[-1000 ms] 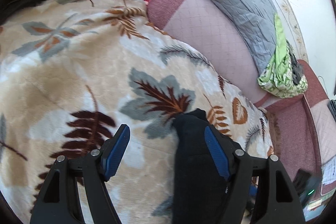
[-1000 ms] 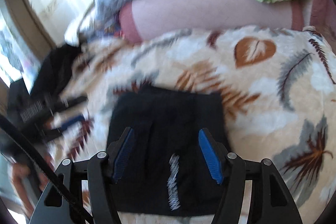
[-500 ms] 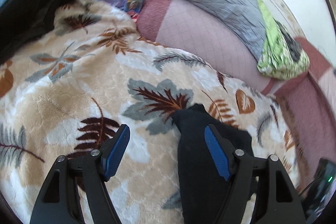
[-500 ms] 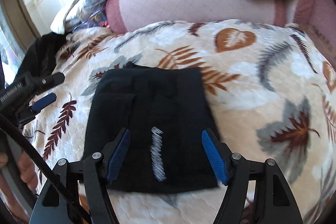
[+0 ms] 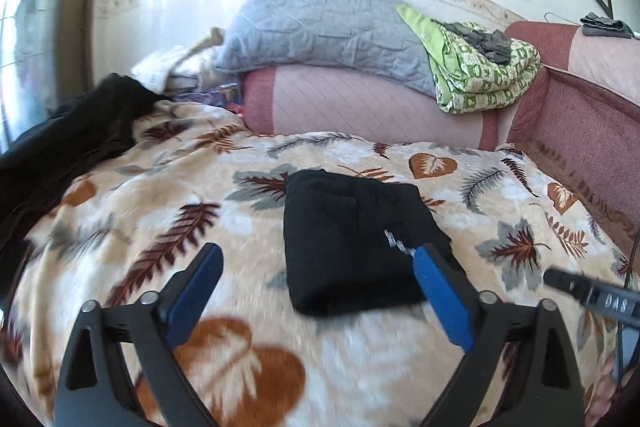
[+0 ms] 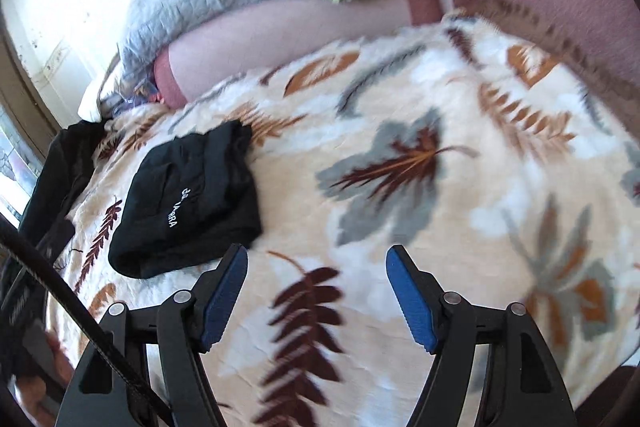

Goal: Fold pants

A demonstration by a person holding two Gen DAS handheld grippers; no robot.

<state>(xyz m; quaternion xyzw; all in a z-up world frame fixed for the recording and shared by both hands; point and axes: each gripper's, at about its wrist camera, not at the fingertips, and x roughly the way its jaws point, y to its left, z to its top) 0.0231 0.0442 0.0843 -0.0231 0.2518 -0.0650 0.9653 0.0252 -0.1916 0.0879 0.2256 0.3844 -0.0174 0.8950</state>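
Observation:
The black pants (image 5: 352, 239) lie folded into a compact rectangle on the leaf-patterned blanket (image 5: 140, 219), white lettering on top. My left gripper (image 5: 316, 259) hovers just short of their near edge; its jaws are opening and no cloth is pinched between them. In the right wrist view the folded pants (image 6: 192, 199) sit at the left, beyond and left of my right gripper (image 6: 316, 259). Its jaws are opening too, with only blanket (image 6: 400, 147) beneath them. Part of the right gripper's body (image 5: 592, 295) shows at the right edge of the left wrist view.
A pink bolster (image 5: 360, 107) runs along the back with a grey quilted pillow (image 5: 320, 27) and a green patterned bundle (image 5: 480, 71) on it. A dark garment (image 5: 68, 143) lies heaped at the blanket's left. A padded pink side wall (image 5: 580, 123) bounds the right.
Both grippers have pulled back from the folded pants and opened wider. The left one has rolled level; the right one has swung to the right, so the pants are no longer between its fingers.

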